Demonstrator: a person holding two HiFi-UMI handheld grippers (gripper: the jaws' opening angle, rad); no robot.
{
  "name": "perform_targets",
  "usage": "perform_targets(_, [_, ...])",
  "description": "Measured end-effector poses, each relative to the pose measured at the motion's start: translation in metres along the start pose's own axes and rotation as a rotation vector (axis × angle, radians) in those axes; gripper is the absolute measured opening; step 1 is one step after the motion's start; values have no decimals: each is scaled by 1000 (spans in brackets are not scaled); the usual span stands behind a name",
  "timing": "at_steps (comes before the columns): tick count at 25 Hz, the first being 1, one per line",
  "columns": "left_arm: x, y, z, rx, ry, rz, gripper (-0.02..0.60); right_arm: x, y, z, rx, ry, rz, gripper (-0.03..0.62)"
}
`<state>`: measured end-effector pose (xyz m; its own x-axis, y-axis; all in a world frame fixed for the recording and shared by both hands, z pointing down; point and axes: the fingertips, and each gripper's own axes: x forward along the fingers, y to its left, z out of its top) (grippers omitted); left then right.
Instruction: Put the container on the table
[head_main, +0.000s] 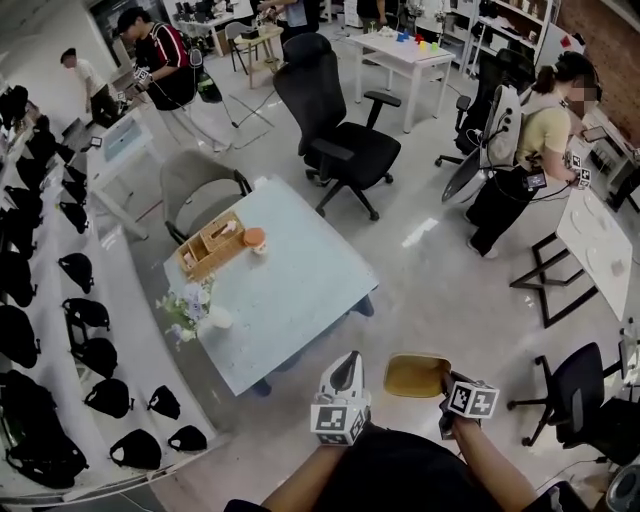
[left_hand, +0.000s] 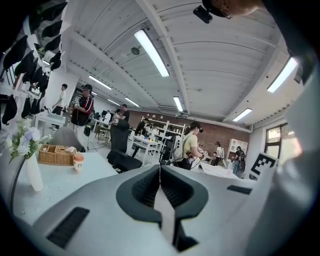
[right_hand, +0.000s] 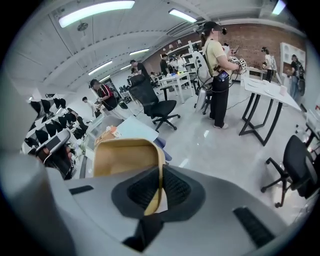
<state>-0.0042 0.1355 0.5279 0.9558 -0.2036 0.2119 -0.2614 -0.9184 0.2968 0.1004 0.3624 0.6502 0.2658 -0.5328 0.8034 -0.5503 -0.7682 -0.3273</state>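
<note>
The container (head_main: 415, 375) is a shallow tan tray with rounded corners, held in the air over the floor just past the near right corner of the pale table (head_main: 290, 300). My right gripper (head_main: 447, 392) is shut on its right rim. In the right gripper view the thin tan wall of the container (right_hand: 127, 157) runs between the dark pads of the right gripper (right_hand: 160, 177), and the table shows beyond it. My left gripper (head_main: 346, 372) is beside the container's left side, shut and empty. In the left gripper view the left gripper (left_hand: 160, 172) has its pads together with nothing between them.
On the table stand a wicker basket (head_main: 210, 245), a small cup (head_main: 255, 239) and a vase of flowers (head_main: 198, 312). A grey chair (head_main: 200, 185) and a black office chair (head_main: 340, 135) stand behind it. Shelves of black bags (head_main: 60, 330) line the left. A person (head_main: 520, 150) stands at right.
</note>
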Motion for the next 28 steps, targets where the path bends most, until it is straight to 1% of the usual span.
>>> perform_targets(3, [17, 18, 8, -9, -6, 15, 8, 9, 3, 23, -7, -12, -19, 17])
perform_targets(7, [31, 41, 27, -22, -27, 30, 8, 25, 18, 49, -16, -13, -15, 17])
perform_targets(10, [34, 58, 39, -30, -42, 43, 8, 41, 32, 65, -22, -14, -5, 17])
perform_targets(13, [36, 71, 40, -23, -43, 52, 8, 54, 43, 79, -32, -11, 9, 17])
perform_targets(15, [33, 79, 41, -29, -45, 71, 8, 61, 49, 87, -48, -4, 20, 17])
perform_targets(19, [23, 98, 39, -52, -43, 133, 8, 78, 62, 109, -79, 0, 42, 17])
perform_targets(23, [12, 113, 35, -80, -42, 198, 8, 88, 73, 122, -99, 6, 62, 17])
perform_targets(28, [8, 142, 41, -85, -66, 303, 8, 130, 99, 141, -157, 58, 127, 17])
